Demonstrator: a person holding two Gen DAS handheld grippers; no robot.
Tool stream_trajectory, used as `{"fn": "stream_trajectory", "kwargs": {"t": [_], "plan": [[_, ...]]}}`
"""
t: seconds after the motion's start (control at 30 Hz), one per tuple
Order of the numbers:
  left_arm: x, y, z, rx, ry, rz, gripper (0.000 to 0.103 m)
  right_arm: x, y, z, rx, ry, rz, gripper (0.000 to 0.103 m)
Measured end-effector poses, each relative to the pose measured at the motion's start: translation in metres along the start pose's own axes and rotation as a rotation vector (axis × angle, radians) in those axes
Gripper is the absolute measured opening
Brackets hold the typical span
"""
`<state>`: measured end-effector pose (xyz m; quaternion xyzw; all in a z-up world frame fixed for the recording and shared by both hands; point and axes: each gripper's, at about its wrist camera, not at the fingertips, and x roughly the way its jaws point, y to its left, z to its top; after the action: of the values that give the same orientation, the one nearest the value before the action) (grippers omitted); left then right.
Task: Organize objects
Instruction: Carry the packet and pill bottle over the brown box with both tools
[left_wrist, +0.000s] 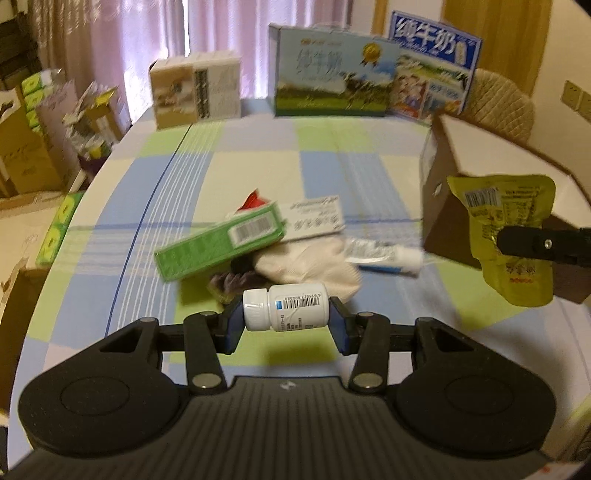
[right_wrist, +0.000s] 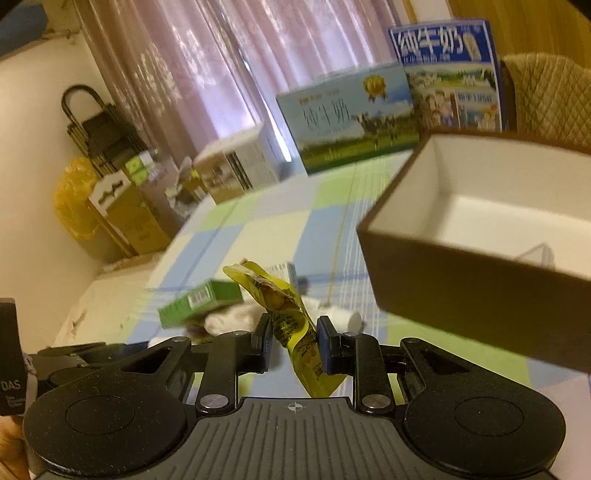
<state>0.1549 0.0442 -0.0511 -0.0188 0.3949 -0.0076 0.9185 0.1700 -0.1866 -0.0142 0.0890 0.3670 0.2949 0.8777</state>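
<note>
The left gripper (left_wrist: 286, 319) is clamped on a white pill bottle (left_wrist: 285, 311), which lies crosswise between the blue pads, cap toward the left finger, lifted clear of the checked tablecloth (left_wrist: 236, 162). Just beyond the bottle sits the heap of loose things: a green carton (left_wrist: 218, 245) tilted on top, a white printed carton (left_wrist: 314, 217) behind it with a red corner showing at its left, a cream cloth (left_wrist: 314, 267) underneath, a white tube (left_wrist: 388, 256) lying to the right, and something dark purple under the green carton that is too blurred to name. The right gripper (right_wrist: 293, 343) is closed on a yellow snack pouch (right_wrist: 291, 325), pinching it near its middle so the pouch stands twisted between the fingers; in the left wrist view the same pouch hangs in front of the brown box (right_wrist: 480, 280), held from the right by a black finger. The brown box is open-topped with a white inside, standing on the cloth to the right of the heap. Along the far edge of the table stand a beige carton (left_wrist: 195, 92) and two milk cartons (left_wrist: 332, 79), with pink curtains (left_wrist: 147, 37) behind them.
</note>
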Motion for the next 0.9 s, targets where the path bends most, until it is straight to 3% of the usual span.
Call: {"fn": "stream_trajectory", "kwargs": {"t": [0.23, 0.53, 0.77, 0.9], "plan": [[-0.02, -0.034, 0.033, 0.047, -0.067, -0.075, 0.042, -0.044, -0.014, 0.018, 0.022, -0.068, -0.018, 0.022], [-0.021, -0.117, 0.091, 0.191, -0.138, -0.194, 0.042, -0.105, -0.073, 0.055, 0.064, -0.182, -0.144, 0.022], [0.004, -0.173, 0.126, 0.238, -0.117, -0.271, 0.042, -0.123, -0.126, 0.069, 0.082, -0.19, -0.259, 0.022], [0.031, -0.199, 0.14, 0.249, -0.058, -0.294, 0.042, -0.118, -0.157, 0.074, 0.102, -0.156, -0.312, 0.022]]}}
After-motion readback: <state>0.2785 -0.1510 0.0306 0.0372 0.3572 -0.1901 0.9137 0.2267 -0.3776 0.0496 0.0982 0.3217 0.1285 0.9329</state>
